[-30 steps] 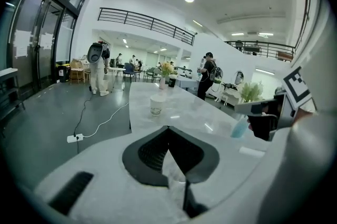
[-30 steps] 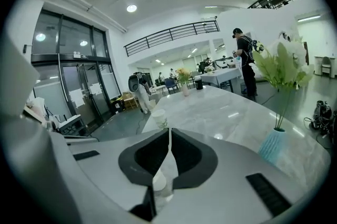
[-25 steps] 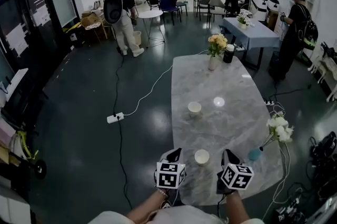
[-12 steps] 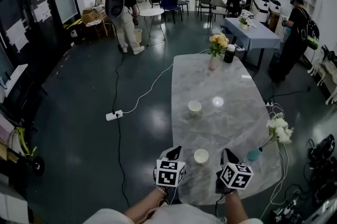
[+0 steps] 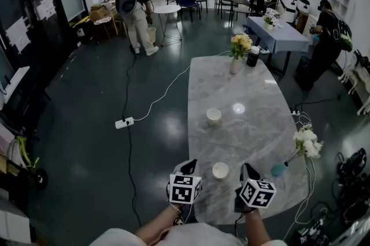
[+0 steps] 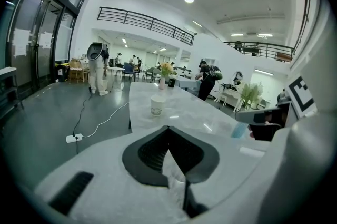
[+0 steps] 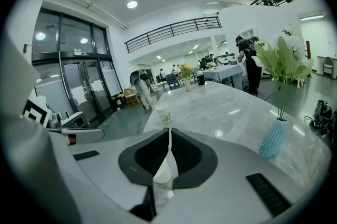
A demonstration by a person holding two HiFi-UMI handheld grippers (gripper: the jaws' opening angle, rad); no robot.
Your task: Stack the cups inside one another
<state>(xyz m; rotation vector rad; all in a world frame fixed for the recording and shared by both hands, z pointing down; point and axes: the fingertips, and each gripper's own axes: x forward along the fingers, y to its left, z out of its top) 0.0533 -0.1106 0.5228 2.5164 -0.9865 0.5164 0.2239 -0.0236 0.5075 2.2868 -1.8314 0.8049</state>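
A long, pale marble table (image 5: 254, 135) stands in a large open hall with a dark, shiny floor. Other people are busy well away in the background.

At the near end of the table a person holds out two hand tools. Each carries a cube of black-and-white square markers (patterns only, no words). The left claw (image 5: 189, 168) has its jaws pressed together with nothing in them. The right claw (image 5: 250, 171) is likewise closed up and empty. Both hover over the near edge, pointing forward and somewhat down.

A ribbed, pale-blue vase (image 5: 279, 169) of white flowers stands near the table's right edge, near the right claw. A vase of yellow flowers (image 5: 239, 49) sits at the far end.

Two small white cups stand upright, well apart. The near cup (image 5: 220, 171) sits between the two claws, touched by neither. The far cup (image 5: 213, 116) sits around mid-table. Stacking has not begun.

They look like disposable paper cups, so they are probably very light, thin-walled, and easy to dent or tip. A gentle pinch on the rim, one jaw inside and one outside, seems the safest hold. The far cup has a faint printed mark on its side, too small to read.
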